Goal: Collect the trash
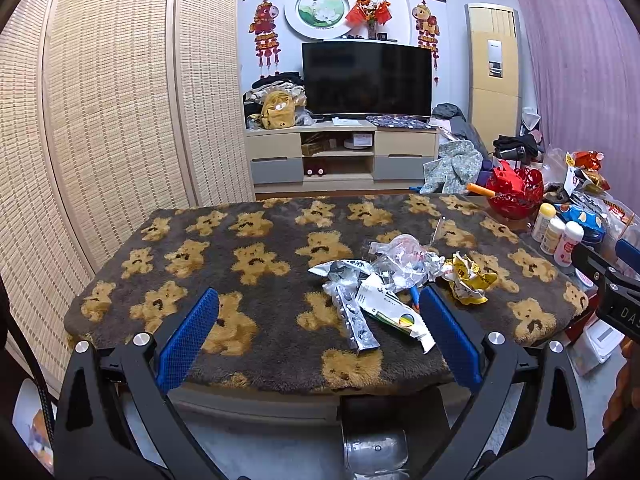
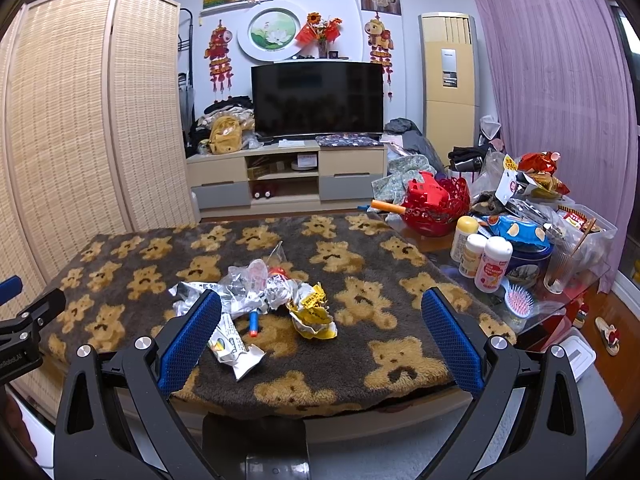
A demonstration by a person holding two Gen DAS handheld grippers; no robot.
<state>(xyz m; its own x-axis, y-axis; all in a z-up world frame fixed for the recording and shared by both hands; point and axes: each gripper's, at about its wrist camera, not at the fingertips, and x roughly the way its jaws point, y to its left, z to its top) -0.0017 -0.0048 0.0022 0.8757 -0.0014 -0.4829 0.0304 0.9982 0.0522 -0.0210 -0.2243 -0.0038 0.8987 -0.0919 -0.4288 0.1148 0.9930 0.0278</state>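
Blue pads of the left gripper [image 1: 319, 334] are gaping wide and holding nothing, and the right gripper [image 2: 321, 336] is gaping wide too. Trash wrappers [image 1: 384, 280] are sitting on the bear blanket [image 1: 224, 264], at about 1 o'clock from the left gripper. Picking up is probably just starting; next, one gripper needs to reach a wrapper and squeeze. Wrapper writing is too small to read.
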